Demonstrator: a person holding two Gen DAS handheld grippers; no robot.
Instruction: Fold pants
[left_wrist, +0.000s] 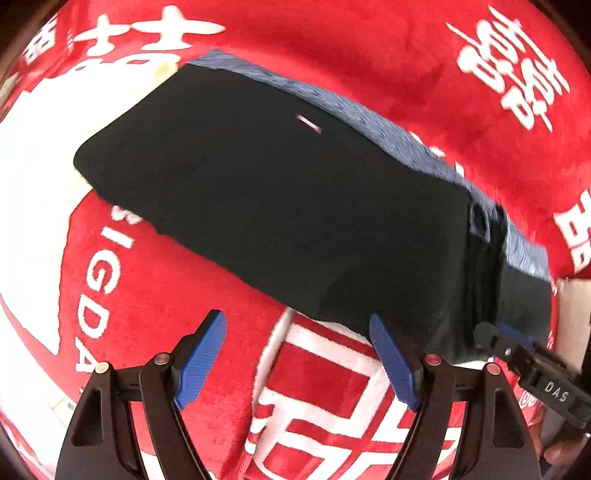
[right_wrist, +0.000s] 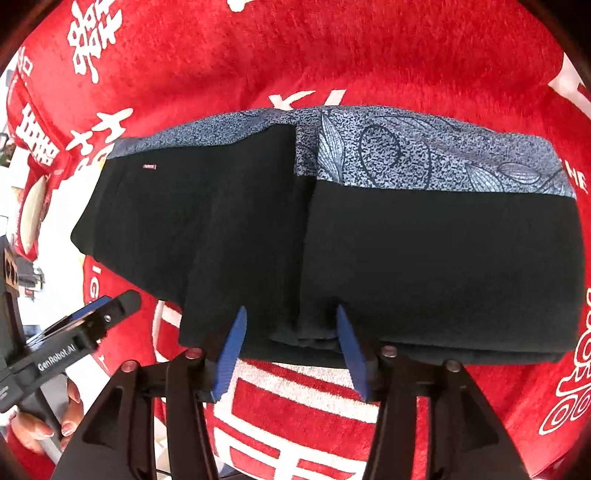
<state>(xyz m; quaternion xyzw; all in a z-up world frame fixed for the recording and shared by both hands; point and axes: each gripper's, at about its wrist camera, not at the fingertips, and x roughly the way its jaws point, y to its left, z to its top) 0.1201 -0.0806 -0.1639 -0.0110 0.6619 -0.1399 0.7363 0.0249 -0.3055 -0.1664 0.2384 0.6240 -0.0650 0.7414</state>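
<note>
The black pants (right_wrist: 406, 258) with a blue-grey patterned band (right_wrist: 424, 155) lie folded on the red blanket; one folded layer on the left overlaps the rest. A small label (left_wrist: 308, 123) shows on the black cloth. My right gripper (right_wrist: 291, 309) points down at the near edge, its jaws apart with the folded edge between the blue pads (right_wrist: 232, 347), which do not press on it. My left gripper (left_wrist: 295, 315) stands open at the pants' (left_wrist: 277, 203) near edge, mostly over red blanket. Each gripper also shows in the other's view: right gripper (left_wrist: 491, 334), left gripper (right_wrist: 110, 304).
A red plush blanket (right_wrist: 332, 55) with white characters and letters covers the whole surface under the pants. A person's hand (right_wrist: 37, 424) holds the left gripper's handle at the lower left. A pale flat object (left_wrist: 572, 314) shows at the right edge.
</note>
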